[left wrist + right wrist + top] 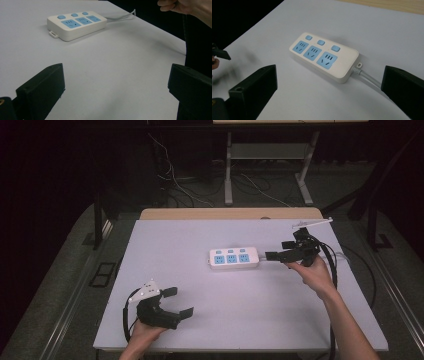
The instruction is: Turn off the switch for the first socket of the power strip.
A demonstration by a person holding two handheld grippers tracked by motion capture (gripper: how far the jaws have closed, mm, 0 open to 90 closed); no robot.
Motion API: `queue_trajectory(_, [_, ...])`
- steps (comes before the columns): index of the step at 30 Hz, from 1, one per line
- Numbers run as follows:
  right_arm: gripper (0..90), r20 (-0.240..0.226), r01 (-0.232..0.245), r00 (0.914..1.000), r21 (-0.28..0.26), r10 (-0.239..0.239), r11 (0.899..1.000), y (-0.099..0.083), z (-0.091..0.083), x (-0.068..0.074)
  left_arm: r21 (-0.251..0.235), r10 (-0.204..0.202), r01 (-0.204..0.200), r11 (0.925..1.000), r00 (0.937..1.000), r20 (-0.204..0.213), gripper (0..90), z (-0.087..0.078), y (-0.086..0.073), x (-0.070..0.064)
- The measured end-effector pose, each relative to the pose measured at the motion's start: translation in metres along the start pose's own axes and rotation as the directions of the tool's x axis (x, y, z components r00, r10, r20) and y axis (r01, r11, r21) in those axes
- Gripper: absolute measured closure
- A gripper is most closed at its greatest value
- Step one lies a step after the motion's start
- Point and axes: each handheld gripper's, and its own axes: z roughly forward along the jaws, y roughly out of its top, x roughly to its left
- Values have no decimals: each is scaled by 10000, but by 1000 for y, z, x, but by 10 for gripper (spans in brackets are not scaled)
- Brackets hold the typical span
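Power strip point(234, 258) lies flat near the middle of the table point(215, 320), slightly toward the far right, long axis running left to right. White rounded plastic body, smooth and a little glossy; three pale blue socket faces point(314, 52) in a row, each with a small blue button point(321, 42) behind it. A small mounting lug sticks out at each end. Its grey-white cable point(368, 77) leaves the right end and runs off the table's right edge.

Right gripper point(272, 255) sits just beside the strip's right end, jaws spread wide, holding nothing. In the right gripper view the black jaws frame the cable end of the strip, with the strip ahead of them and not yet between them. Cannot tell from the high view whether a jaw tip touches the casing.

Left gripper point(181, 302) rests low at the near left of the table, well apart from the strip, jaws also released and empty. Grey three-cornered plate point(148, 289) on top.

Judged step: right gripper closing in to take the strip at its cable end. To do it well, come in level with the tabletop, straddle the narrow width of the body rather than the cable, and close on the flat side walls. The casing looks slick and the corners are rounded, so a grip too near the end may slip off; seat the jaws past the curve. Keep clear of the buttons.

Table surface is matte pale grey, plain, with a wooden strip point(230, 213) along the far edge.
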Motion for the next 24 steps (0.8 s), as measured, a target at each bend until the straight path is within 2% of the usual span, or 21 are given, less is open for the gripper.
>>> queue_trajectory(10, [2,-231,131,9996,-277,-137,9995,-17,-21,11,-14,-21,21,10000,10000,-23,0,0,0,0])
queue_trajectory(24, [3,-583,289,9978,-528,-320,9982,-46,-34,23,16,-14,14,10000,10000,-31,0,0,0,0])
